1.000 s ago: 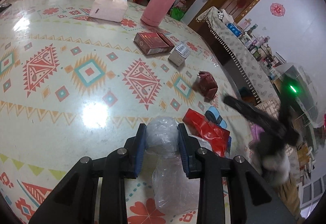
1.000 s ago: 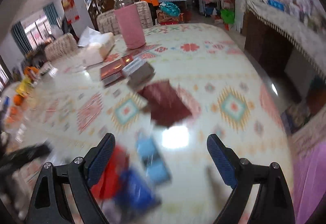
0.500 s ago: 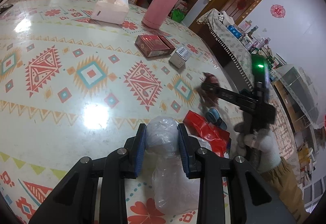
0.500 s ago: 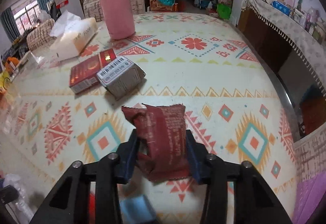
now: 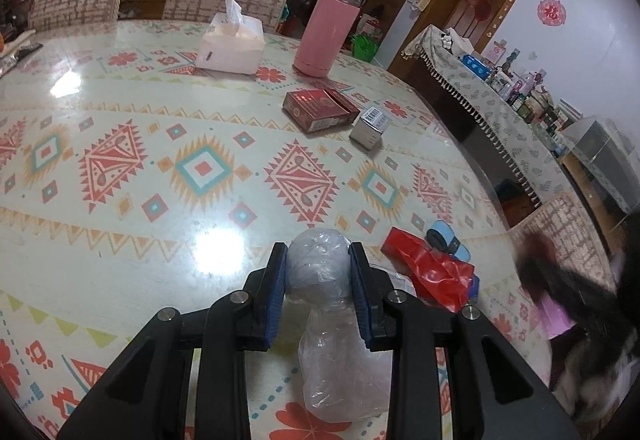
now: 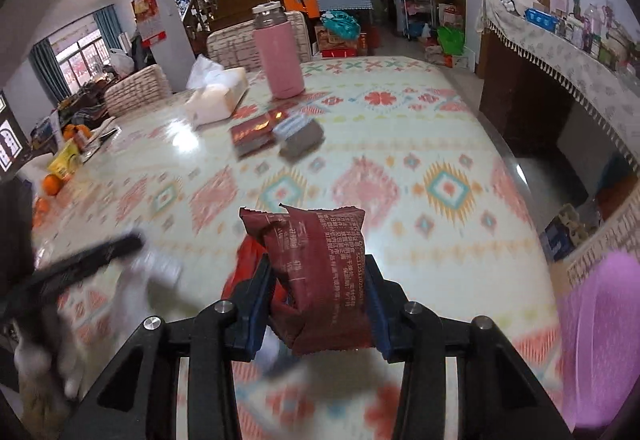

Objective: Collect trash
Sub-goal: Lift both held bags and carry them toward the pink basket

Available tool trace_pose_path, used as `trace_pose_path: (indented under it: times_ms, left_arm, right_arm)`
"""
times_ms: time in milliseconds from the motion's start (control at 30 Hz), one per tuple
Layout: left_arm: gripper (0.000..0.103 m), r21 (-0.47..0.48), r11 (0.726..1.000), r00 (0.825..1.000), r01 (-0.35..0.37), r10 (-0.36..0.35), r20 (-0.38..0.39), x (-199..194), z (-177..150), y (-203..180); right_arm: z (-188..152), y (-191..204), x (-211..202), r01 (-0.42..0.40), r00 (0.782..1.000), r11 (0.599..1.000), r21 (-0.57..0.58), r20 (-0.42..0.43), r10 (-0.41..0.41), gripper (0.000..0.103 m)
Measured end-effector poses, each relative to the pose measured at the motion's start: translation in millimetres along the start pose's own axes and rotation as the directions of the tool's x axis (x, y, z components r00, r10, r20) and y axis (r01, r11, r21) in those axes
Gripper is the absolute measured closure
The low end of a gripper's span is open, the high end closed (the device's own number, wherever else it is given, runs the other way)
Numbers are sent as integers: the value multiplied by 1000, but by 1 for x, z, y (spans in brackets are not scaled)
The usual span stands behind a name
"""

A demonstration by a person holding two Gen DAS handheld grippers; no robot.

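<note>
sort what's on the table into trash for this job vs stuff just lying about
Trash for the job:
- clear bag, in left gripper
- maroon wrapper, in right gripper
- red wrapper
- blue roll

Lying about:
- tissue box
- pink flask
- red box
- grey box

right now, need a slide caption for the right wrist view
Right tongs shut on a dark red snack wrapper, lifted above the patterned table.
</note>
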State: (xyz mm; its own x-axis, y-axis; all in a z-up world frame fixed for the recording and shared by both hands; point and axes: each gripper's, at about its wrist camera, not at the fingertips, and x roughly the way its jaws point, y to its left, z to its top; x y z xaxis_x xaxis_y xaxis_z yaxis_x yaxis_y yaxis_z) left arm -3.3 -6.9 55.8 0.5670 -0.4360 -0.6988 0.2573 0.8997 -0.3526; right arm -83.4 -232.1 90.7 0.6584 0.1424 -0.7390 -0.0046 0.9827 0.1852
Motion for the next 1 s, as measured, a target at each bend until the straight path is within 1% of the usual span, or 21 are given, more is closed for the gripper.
trace_pose_path:
  times_ms: [100, 233, 400, 567, 633, 767, 1000]
  left_arm:
    - [74, 30, 998, 999, -48, 48, 19, 0, -2, -5]
    - [74, 81, 991, 993, -107, 103, 50, -3, -7, -18]
    - [74, 126, 979, 985, -158, 148, 85, -23, -15, -39]
    - [74, 186, 963, 979, -193, 176, 105, -47, -32, -62]
    - [74, 201, 959, 977, -198, 179, 113, -56, -36, -68]
    - [74, 217, 958, 980, -188, 167, 113, -69, -43, -79]
    - [74, 254, 950, 981, -180, 154, 120, -80, -54, -97]
  right_arm:
    - [-34, -6, -26, -16, 1000, 999, 37, 20, 15, 57]
    - [-63, -17, -51, -15, 998, 996, 83, 55, 11, 57]
    - [-85, -28, -70, -5, 996, 992, 129, 86, -7, 57]
    - [-94, -30, -74, -14, 995, 989, 147, 102, -1, 57]
    - [-98, -30, -75, -28, 994, 987, 157, 105, 12, 57]
    - [-104, -29, -75, -40, 994, 986, 161, 105, 23, 57]
    - [-109, -26, -85, -29, 992, 989, 148, 128, 10, 57]
